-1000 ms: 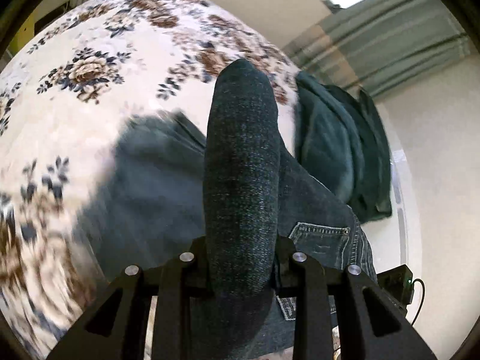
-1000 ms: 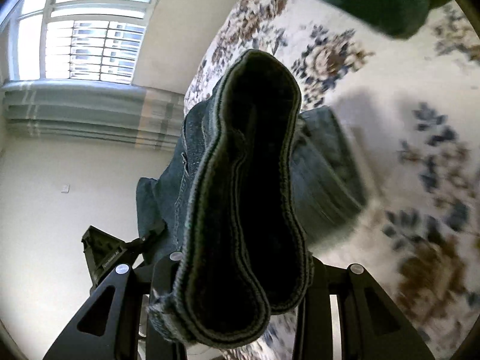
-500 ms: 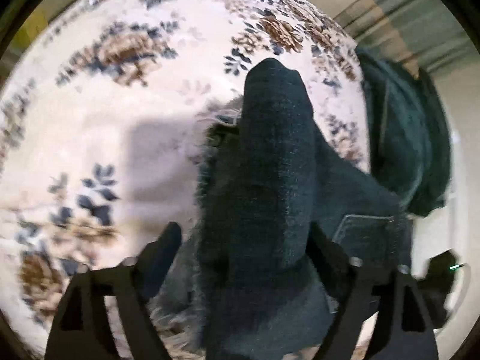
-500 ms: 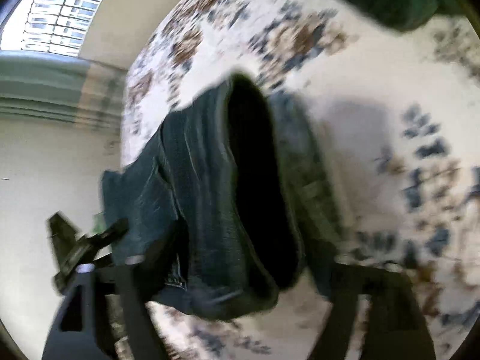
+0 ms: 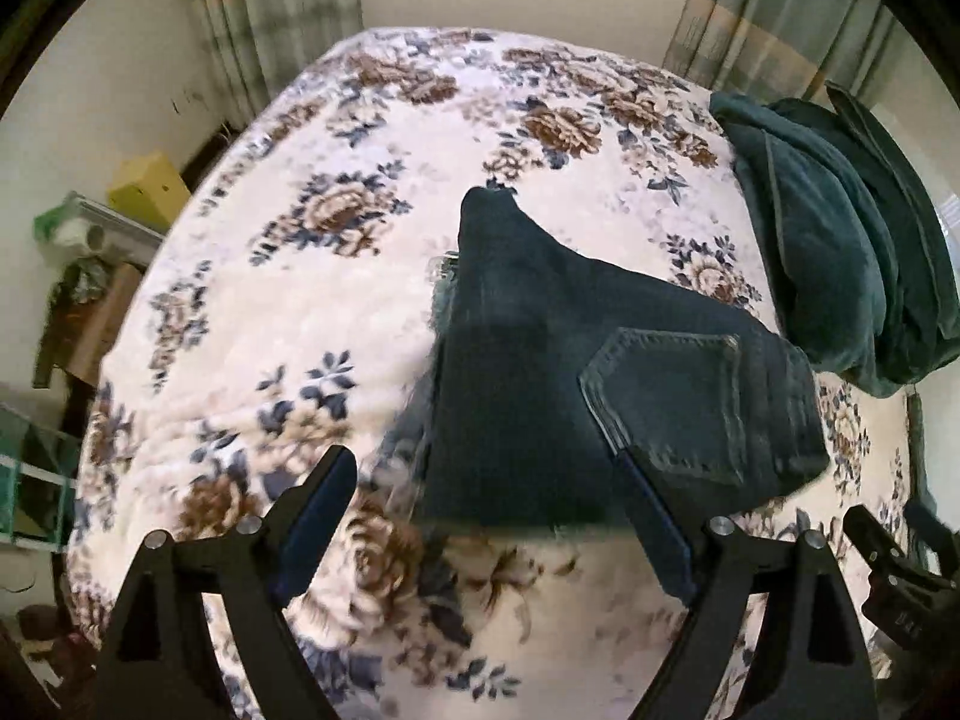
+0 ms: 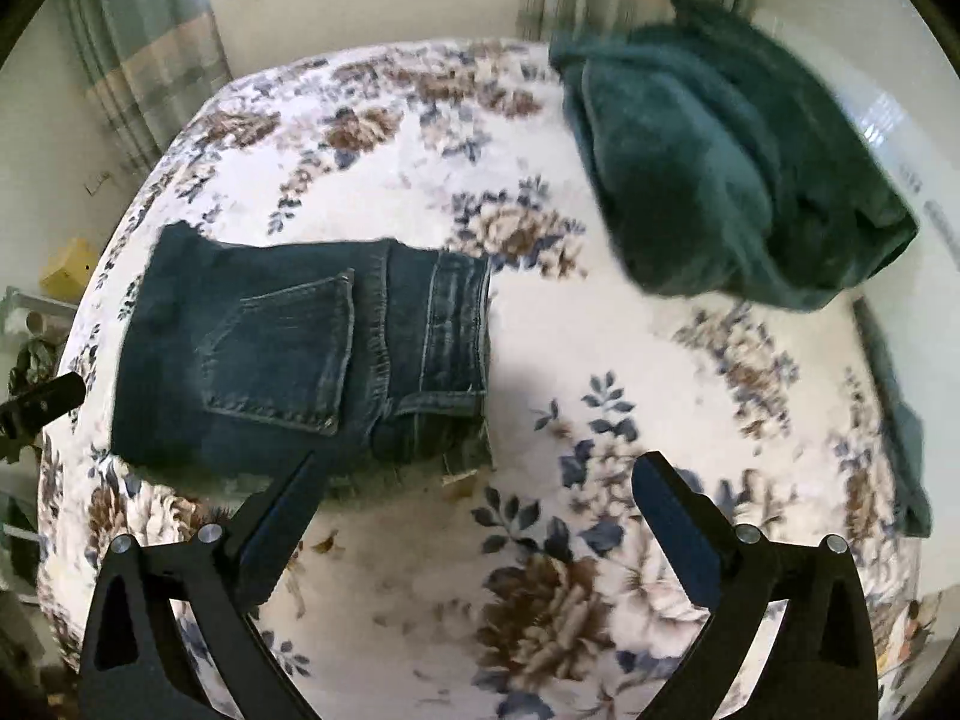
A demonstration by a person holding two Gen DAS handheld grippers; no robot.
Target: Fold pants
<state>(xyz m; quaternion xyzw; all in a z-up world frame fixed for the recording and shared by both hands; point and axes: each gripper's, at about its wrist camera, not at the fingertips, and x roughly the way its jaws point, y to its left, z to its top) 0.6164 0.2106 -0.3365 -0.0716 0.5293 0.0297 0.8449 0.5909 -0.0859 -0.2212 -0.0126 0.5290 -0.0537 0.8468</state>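
The dark blue jeans [image 5: 540, 372] lie folded into a compact stack on the floral bed cover [image 5: 288, 324], back pocket [image 5: 666, 396] facing up. My left gripper [image 5: 480, 468] hangs above the stack's near edge, open, with no cloth between its fingers. In the right wrist view the same jeans [image 6: 288, 354] rest to the left. My right gripper [image 6: 477, 462] is above bare cover to their right, its jaws still opening and nothing between them. Only its left fingertip [image 6: 300, 474] overlaps the stack's near edge.
A rumpled dark green blanket [image 6: 720, 174] lies on the far right part of the bed [image 6: 600, 330]. Curtains [image 5: 282, 6] hang behind the bed. A yellow box [image 5: 150, 186] and shelves with clutter [image 5: 78, 252] stand off the bed's left side.
Both grippers were shut on a fold of the jeans. They have opened, let the cloth drop onto the stack, and drawn back and up, so more of the bed shows.
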